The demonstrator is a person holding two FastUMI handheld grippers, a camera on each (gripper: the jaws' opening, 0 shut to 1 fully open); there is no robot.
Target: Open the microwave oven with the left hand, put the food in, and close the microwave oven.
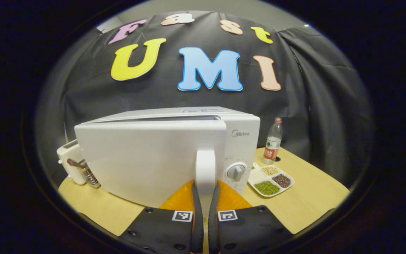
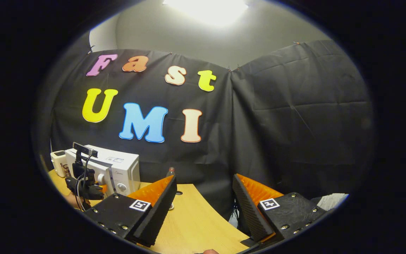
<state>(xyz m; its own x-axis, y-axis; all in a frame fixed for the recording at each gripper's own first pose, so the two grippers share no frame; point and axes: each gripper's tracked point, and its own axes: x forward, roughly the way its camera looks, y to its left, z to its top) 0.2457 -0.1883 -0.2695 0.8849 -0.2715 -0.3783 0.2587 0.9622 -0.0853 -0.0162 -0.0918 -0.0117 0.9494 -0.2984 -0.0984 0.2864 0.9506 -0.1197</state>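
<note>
The white microwave (image 1: 153, 155) stands on the wooden table (image 1: 312, 197), its door swung a little way out from the body. My left gripper (image 1: 205, 185) is shut on the door's vertical white handle (image 1: 205, 165), one finger on each side. A white divided tray of beans and grains (image 1: 271, 180) lies to the right of the microwave. In the right gripper view, the microwave (image 2: 120, 169) is far off at the left with the left gripper (image 2: 83, 185) in front of it. My right gripper (image 2: 204, 178) stands open above the table (image 2: 196, 222), holding nothing.
A plastic water bottle (image 1: 272, 141) stands behind the tray near the black cloth wall. A white toaster (image 1: 69, 164) sits left of the microwave. The table's curved right edge (image 1: 330, 208) runs close past the tray.
</note>
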